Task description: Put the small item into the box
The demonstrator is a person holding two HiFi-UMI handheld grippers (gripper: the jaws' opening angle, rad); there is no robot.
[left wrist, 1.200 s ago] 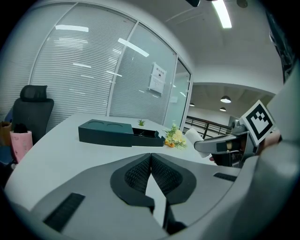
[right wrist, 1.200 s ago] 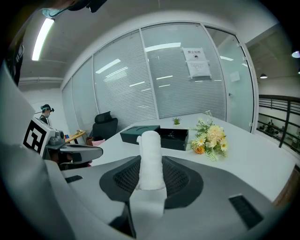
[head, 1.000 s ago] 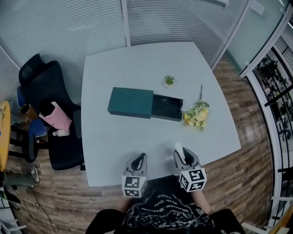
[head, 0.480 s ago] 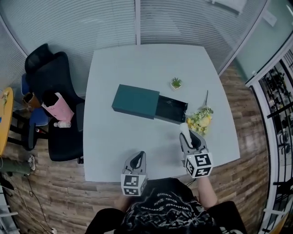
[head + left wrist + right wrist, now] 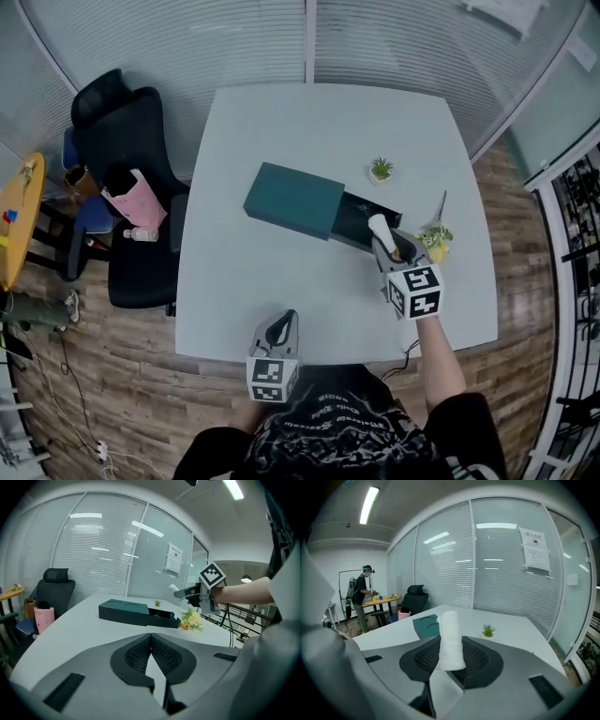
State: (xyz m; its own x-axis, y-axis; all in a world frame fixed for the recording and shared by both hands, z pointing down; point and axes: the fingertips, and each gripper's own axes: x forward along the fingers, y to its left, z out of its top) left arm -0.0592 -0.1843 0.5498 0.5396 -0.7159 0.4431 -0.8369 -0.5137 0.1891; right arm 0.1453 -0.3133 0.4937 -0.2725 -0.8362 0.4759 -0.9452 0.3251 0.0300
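A dark teal box (image 5: 293, 200) lies mid-table, its drawer (image 5: 354, 223) pulled out to the right. My right gripper (image 5: 387, 244) hovers at the drawer's right end, shut on a small white roll (image 5: 381, 231) that sticks out past its tips. In the right gripper view the roll (image 5: 450, 639) stands upright between the pads, with the box (image 5: 425, 624) beyond it. My left gripper (image 5: 279, 330) rests near the table's front edge, shut and empty. In the left gripper view its jaws (image 5: 151, 637) meet, and the box (image 5: 126, 611) lies ahead.
A tiny potted plant (image 5: 381, 170) stands behind the drawer, and a yellow flower bunch (image 5: 434, 237) lies right of it, close to my right gripper. A black chair (image 5: 131, 187) with a pink bag (image 5: 134, 199) stands left of the white table (image 5: 281, 281). A person (image 5: 361, 597) stands far off.
My right gripper has carried the white roll from the table's front edge forward and right, up to the open drawer. The left gripper has stayed at the front edge.
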